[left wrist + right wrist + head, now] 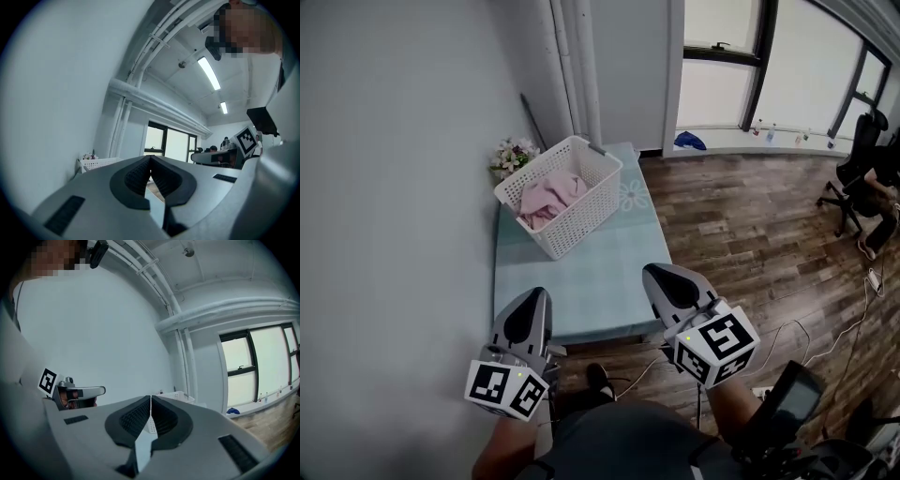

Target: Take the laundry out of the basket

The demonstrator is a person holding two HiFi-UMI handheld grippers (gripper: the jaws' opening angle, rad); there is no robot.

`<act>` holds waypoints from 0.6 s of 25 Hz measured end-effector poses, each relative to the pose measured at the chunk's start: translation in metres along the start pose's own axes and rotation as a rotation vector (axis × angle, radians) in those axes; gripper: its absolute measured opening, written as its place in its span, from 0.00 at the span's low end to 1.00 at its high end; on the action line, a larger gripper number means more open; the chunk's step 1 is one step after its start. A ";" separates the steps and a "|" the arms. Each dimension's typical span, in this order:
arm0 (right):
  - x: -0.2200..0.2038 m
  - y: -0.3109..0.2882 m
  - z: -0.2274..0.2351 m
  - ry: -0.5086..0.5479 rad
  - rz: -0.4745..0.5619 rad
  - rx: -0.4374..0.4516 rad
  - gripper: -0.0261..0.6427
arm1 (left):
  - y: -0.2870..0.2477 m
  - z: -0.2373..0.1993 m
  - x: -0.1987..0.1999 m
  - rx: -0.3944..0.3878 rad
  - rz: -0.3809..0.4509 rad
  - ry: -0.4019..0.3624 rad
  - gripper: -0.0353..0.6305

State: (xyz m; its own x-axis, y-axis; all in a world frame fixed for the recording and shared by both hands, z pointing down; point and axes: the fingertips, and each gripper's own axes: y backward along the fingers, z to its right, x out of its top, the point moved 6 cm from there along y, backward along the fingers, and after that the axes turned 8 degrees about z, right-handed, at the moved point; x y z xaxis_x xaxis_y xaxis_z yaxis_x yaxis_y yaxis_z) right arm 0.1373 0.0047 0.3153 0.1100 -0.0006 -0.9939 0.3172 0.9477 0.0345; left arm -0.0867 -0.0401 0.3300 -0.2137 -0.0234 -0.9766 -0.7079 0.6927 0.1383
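Note:
A white plastic laundry basket [574,208] stands on the pale blue table [581,286] near the wall, with pink laundry [549,198] bunched inside it. Both grippers hang at the table's near edge, well short of the basket. My left gripper [531,297] is shut, its tips together with nothing between them. My right gripper [661,275] is shut and empty too. In the left gripper view the basket [96,163] shows small and far beyond the shut left gripper [150,159]. In the right gripper view the basket [174,395] peeks over the shut right gripper [150,399].
A small bunch of flowers [512,156] sits by the wall behind the basket. White pipes [574,66] run up the corner. Wood floor [750,225] lies to the right, with cables and an office chair [858,169] farther off. A blue object [690,142] lies under the window.

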 end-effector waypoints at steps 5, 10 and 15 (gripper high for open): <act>0.006 -0.070 -0.004 0.016 -0.015 0.005 0.06 | -0.026 -0.063 0.010 0.008 0.007 0.017 0.07; 0.014 -0.120 -0.009 0.052 -0.035 0.005 0.06 | -0.040 -0.110 0.017 -0.014 0.013 0.047 0.07; 0.013 -0.157 0.001 0.062 -0.057 0.010 0.07 | -0.055 -0.139 0.016 0.008 0.017 0.066 0.07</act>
State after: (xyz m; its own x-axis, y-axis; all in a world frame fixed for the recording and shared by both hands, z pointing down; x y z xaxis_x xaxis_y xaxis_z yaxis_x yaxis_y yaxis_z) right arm 0.0903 -0.1442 0.2973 0.0335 -0.0341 -0.9989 0.3311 0.9434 -0.0211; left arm -0.1444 -0.1789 0.3299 -0.2702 -0.0590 -0.9610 -0.6987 0.6988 0.1535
